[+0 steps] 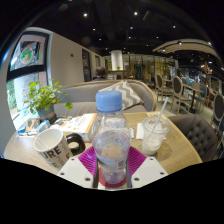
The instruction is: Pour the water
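Item: clear plastic water bottle [112, 140], blue cap on, upright between the fingers [88, 160], which look clamped on its lower body. Probably light, thin-walled, crushable, slippery; grip mid-body. Right: glass cup [154, 134]. Left: mug [50, 147]. Round worktop [180, 150].

A round pale wooden table [30, 147] stands before a grey cushioned sofa [135, 93]. A leafy green potted plant [43, 99] sits by a bright window [14, 95]. Small ceiling spotlights [136, 14] dot the dark ceiling; chairs [176, 92] fill the café beyond.
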`<action>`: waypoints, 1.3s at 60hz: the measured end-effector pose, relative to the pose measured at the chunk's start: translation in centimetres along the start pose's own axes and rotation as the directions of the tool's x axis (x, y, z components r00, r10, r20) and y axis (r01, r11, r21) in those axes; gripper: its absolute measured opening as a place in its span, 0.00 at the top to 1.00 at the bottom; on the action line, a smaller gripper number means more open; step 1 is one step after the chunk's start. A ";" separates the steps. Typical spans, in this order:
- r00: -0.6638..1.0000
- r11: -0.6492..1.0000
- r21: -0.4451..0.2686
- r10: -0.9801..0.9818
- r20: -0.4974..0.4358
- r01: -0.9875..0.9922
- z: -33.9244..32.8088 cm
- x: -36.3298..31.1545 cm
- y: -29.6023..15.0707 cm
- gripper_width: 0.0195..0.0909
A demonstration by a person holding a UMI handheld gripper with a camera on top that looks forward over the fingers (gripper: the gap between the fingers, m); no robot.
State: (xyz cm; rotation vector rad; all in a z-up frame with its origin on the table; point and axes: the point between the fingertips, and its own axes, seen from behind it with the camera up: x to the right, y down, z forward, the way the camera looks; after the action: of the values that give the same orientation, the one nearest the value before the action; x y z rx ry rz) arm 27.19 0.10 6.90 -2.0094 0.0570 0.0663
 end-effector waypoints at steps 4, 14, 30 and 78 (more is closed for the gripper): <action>1.000 1.000 0.001 -0.013 -0.002 0.013 0.4 0.0 0.1 0.71; 1.000 0.999 -0.046 0.000 -0.020 -0.001 0.2 0.0 0.4 0.59; 0.991 0.986 -0.170 -0.022 -0.133 -0.001 -5.5 0.6 0.4 0.07; 0.954 0.977 -0.212 -0.045 -0.296 -0.020 -30.1 -12.0 -2.7 0.07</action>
State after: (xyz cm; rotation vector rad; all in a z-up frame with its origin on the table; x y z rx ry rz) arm 16.05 -25.83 23.01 -2.2196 0.2397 -0.2525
